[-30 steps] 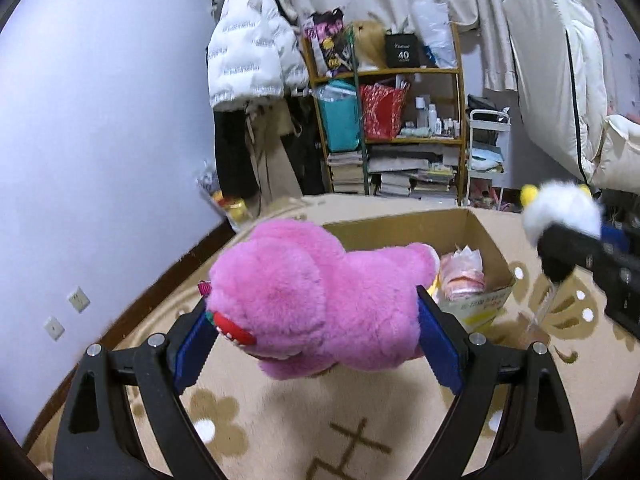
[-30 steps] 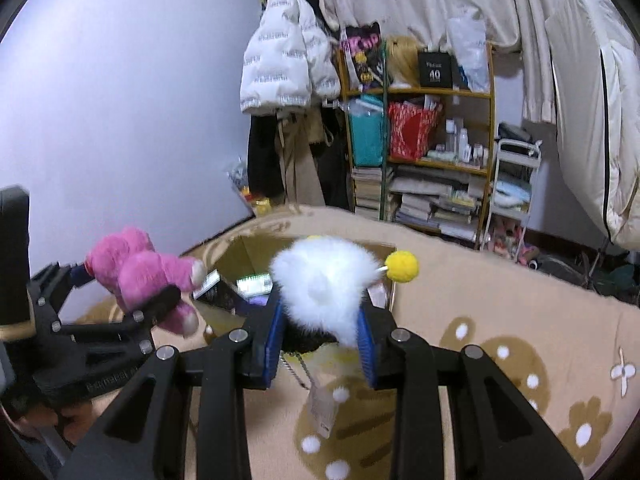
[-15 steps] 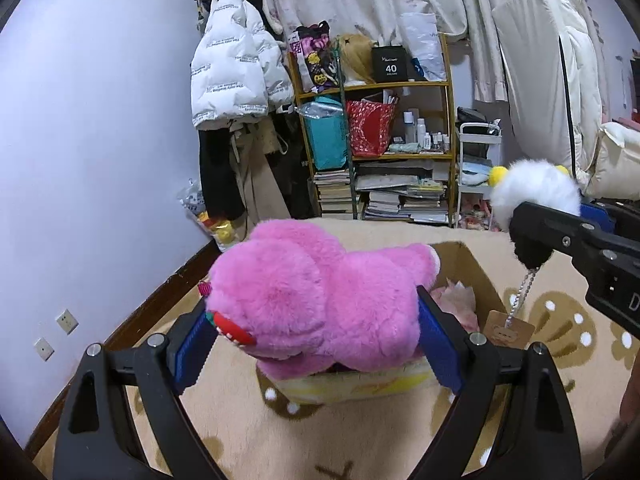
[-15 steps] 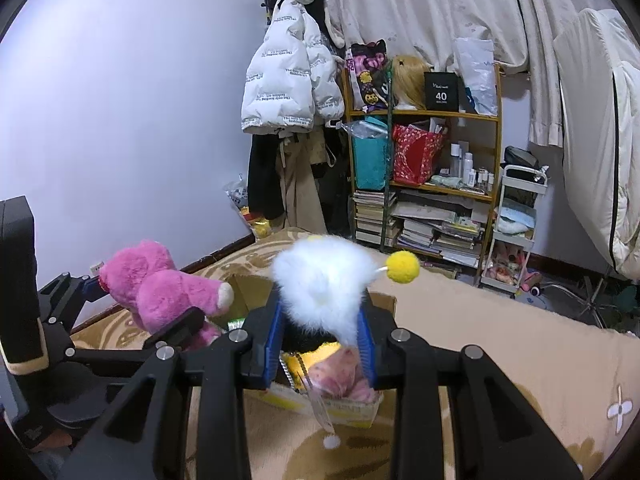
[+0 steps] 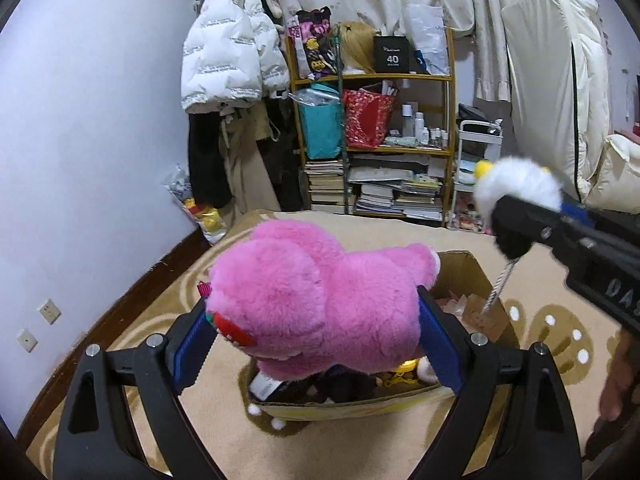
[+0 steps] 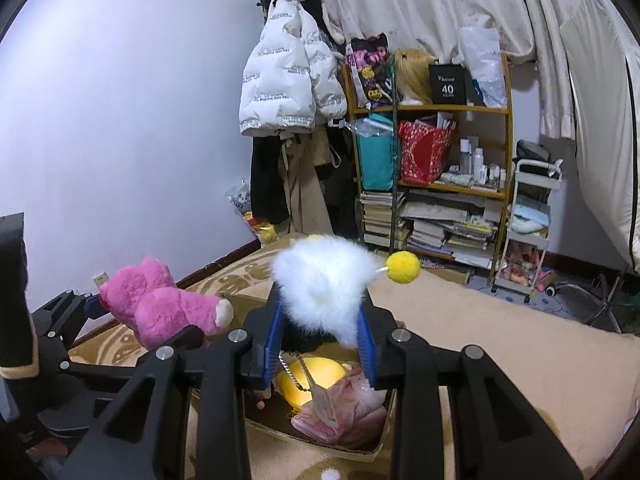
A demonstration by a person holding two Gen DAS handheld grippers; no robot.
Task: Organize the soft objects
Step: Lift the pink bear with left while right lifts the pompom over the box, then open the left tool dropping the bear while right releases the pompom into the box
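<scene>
Above the box [image 5: 460, 268], both jaws seemingly clamp plush: pink bear [image 5: 320, 300], white toy [image 6: 320, 284].

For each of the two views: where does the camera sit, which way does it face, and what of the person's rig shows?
Left wrist: on the left gripper, facing the shelf wall over the cardboard box; its fingers clamp the pink plush.
Right wrist: on the right gripper, facing likewise; its fingers clamp the white fluffy toy.
Shared: both toys, each other's gripper, box, shelf.
</scene>
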